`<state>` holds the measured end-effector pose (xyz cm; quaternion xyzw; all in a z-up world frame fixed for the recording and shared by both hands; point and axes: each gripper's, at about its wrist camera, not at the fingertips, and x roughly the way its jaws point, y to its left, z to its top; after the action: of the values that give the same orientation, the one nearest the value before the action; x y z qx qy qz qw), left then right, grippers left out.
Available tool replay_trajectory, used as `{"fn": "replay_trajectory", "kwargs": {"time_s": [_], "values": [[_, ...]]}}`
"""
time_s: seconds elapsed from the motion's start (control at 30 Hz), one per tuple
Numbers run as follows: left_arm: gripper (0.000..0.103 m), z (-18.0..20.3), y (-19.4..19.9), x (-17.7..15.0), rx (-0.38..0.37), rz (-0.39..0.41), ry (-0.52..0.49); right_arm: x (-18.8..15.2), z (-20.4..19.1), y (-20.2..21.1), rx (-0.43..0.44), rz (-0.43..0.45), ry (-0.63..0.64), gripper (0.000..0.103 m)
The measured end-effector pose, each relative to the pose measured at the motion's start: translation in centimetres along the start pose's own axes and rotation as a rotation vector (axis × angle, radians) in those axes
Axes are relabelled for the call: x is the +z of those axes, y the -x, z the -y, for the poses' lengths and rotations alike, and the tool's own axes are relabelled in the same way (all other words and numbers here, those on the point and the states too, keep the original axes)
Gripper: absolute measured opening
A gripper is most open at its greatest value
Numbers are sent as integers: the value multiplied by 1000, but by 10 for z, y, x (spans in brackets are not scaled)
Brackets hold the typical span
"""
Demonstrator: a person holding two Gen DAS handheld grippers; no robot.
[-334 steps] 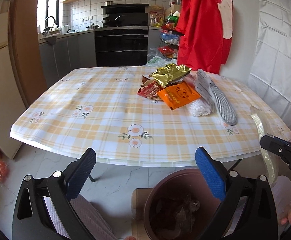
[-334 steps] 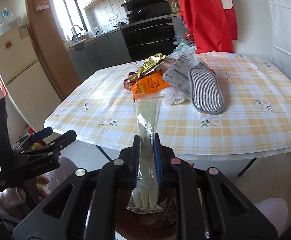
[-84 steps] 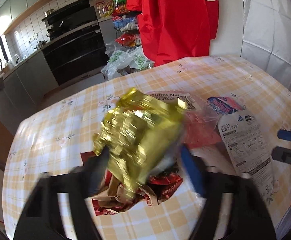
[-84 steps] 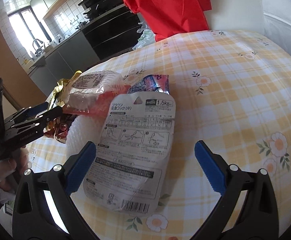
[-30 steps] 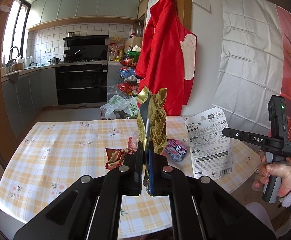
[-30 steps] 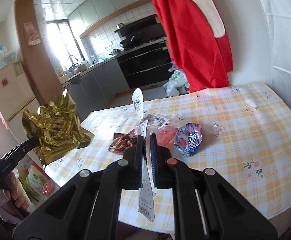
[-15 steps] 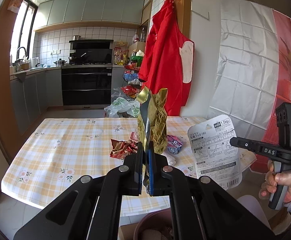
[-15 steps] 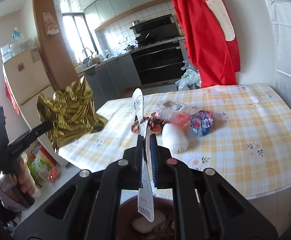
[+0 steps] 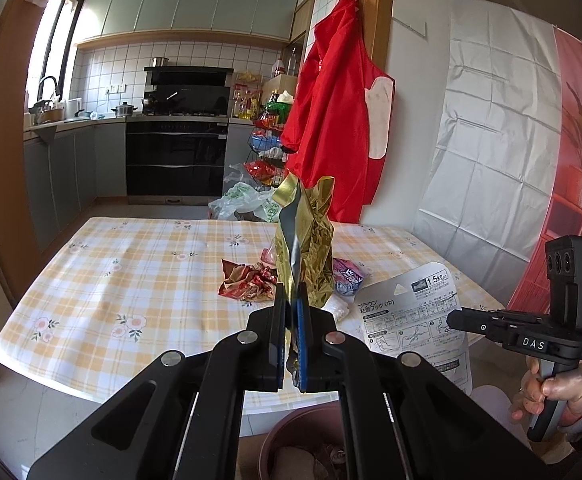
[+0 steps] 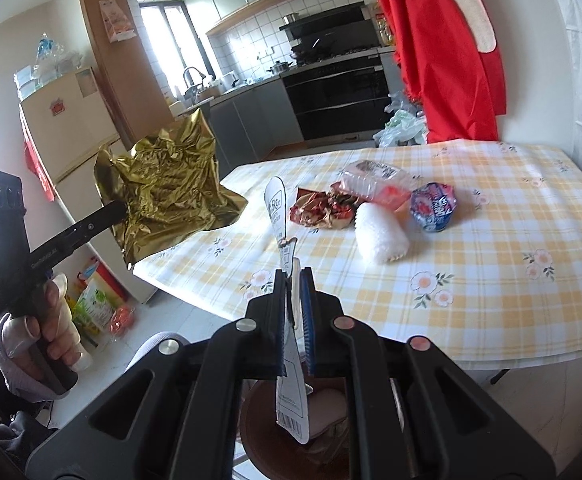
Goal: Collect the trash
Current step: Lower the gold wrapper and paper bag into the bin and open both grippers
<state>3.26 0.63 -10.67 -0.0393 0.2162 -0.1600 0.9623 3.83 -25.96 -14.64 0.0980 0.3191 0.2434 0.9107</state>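
My left gripper [image 9: 291, 300] is shut on a crumpled gold foil bag [image 9: 305, 240], held upright in front of the table; the bag also shows in the right wrist view [image 10: 167, 184]. My right gripper [image 10: 293, 284] is shut on a white printed plastic package [image 10: 291, 392], which also shows in the left wrist view [image 9: 415, 320]. It hangs over the brown trash bin [image 10: 259, 440], which shows below in the left wrist view [image 9: 287, 444]. On the checked table [image 10: 491, 280] lie a red crumpled wrapper [image 10: 323, 208], a white roll [image 10: 379, 236], a clear pink pack [image 10: 375, 184] and a blue-pink wrapper [image 10: 433, 206].
A red apron [image 9: 339, 132] hangs on the wall behind the table. Kitchen counters and an oven [image 9: 175, 160] stand at the back. A fridge [image 10: 67, 128] and bags on the floor [image 10: 99, 304] are at the left of the table.
Both grippers have drawn back from the table and lowered, each keeping its item. The trash bin now shows more fully below them.
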Motion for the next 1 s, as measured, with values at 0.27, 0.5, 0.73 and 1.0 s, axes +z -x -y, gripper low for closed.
{"fn": "replay_trajectory", "kwargs": {"time_s": [0.27,0.5,0.73,1.0], "values": [[5,-4,-1,-6,5,-15,12,-4,-6,-7,15,-32,-4,33],[5,-1,-1,-8,-22,-24,6,3,-1,6,-72,35,1,85],[5,10,-3,-16,-108,-56,-33,11,16,22,-175,98,-44,97],[5,25,-8,-27,-196,-117,-68,9,42,31,-204,111,-122,97]]}}
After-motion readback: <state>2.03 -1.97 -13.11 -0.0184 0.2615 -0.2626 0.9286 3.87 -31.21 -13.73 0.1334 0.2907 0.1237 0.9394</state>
